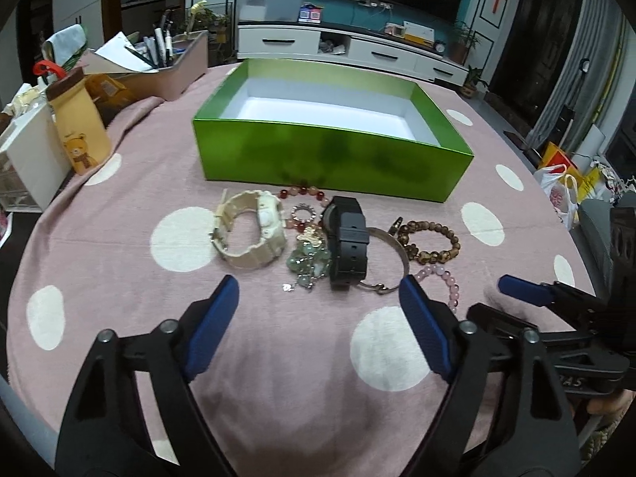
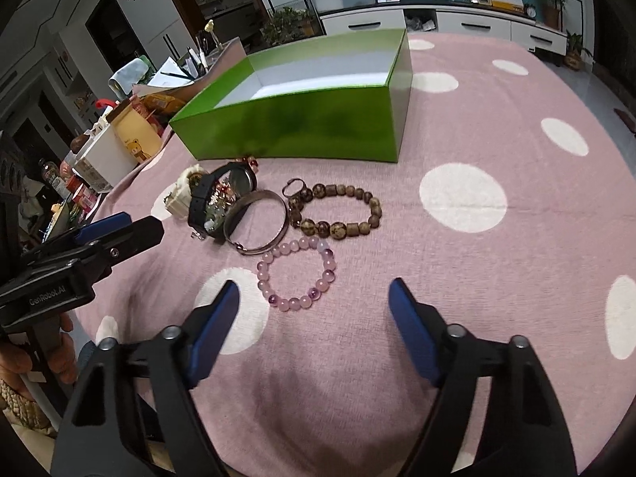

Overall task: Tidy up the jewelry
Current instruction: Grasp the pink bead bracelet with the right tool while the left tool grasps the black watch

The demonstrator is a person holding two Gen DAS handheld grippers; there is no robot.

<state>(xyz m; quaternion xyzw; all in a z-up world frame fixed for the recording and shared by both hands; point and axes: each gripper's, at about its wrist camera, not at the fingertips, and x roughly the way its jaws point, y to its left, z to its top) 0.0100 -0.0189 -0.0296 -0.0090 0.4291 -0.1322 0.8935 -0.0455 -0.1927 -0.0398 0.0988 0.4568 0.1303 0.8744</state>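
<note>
Left gripper [image 1: 318, 298] hovering spread wide, holding nothing. Right gripper [image 2: 314, 294] likewise gaping, empty. Lying clustered on pink dotted tablecloth [image 2: 477, 278] before open green box [image 1: 330, 159]: cream watch [image 1: 254, 234], black watch [image 1: 346, 238], silver bangle [image 2: 258, 222], brown bead bracelet [image 2: 338, 210], pink bead bracelet [image 2: 298, 274].

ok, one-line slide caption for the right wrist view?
Open right gripper hovers over a pink bead bracelet, empty green box behind.
</note>
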